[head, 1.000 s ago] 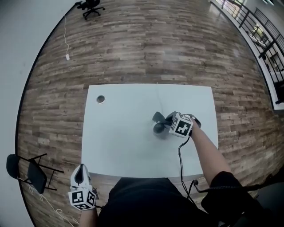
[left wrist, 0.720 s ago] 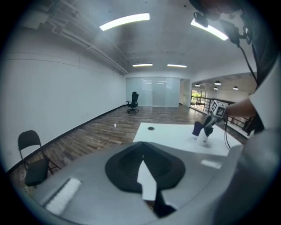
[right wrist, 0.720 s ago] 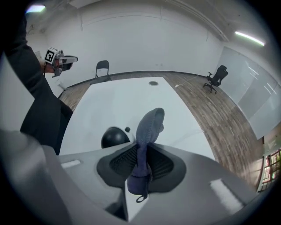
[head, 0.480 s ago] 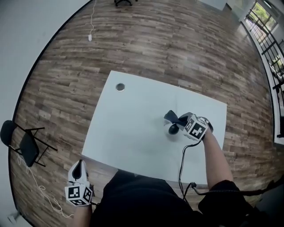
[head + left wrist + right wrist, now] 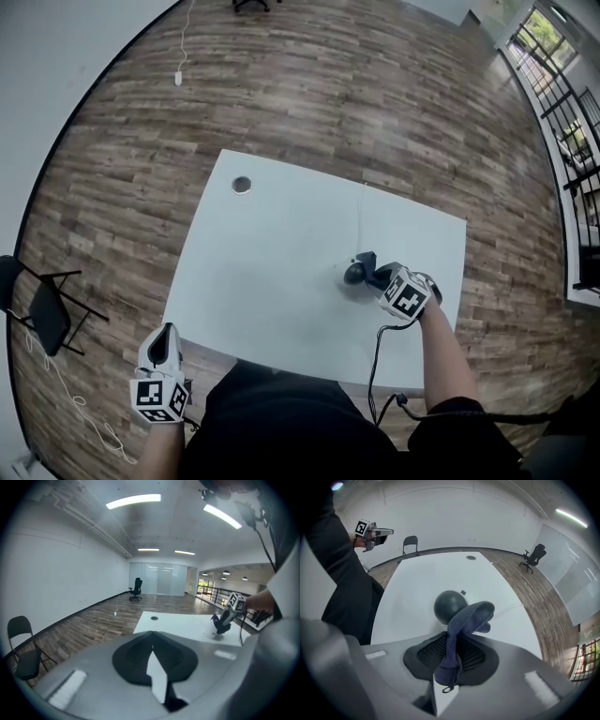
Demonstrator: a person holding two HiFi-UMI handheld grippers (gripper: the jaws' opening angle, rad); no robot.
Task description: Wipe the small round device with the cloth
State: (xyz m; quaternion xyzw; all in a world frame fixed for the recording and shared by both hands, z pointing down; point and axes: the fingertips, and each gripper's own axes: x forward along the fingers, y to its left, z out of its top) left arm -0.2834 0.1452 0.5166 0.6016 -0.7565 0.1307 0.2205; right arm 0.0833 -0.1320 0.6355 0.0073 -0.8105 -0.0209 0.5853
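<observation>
The small round device (image 5: 353, 274), a dark ball, sits on the white table (image 5: 272, 272) right of centre. In the right gripper view it (image 5: 449, 604) lies just beyond the jaws. My right gripper (image 5: 449, 665) points steeply down and is shut on a dark blue cloth (image 5: 465, 619), whose free end folds over against the ball's right side. The head view shows the cloth (image 5: 367, 262) bunched beside the ball, under the right gripper (image 5: 386, 278). My left gripper (image 5: 165, 345) hangs off the table's near left corner, jaws together and empty (image 5: 153, 660).
A round cable hole (image 5: 242, 185) is in the table's far left corner. A thin white cord (image 5: 359, 220) runs from the device to the far edge. A black cable (image 5: 375, 356) trails from my right hand. A folding chair (image 5: 42, 314) stands on the wood floor at left.
My right gripper has drawn back toward the table's near edge with the cloth, which now sits tighter against the ball. The left gripper stays low beside my body.
</observation>
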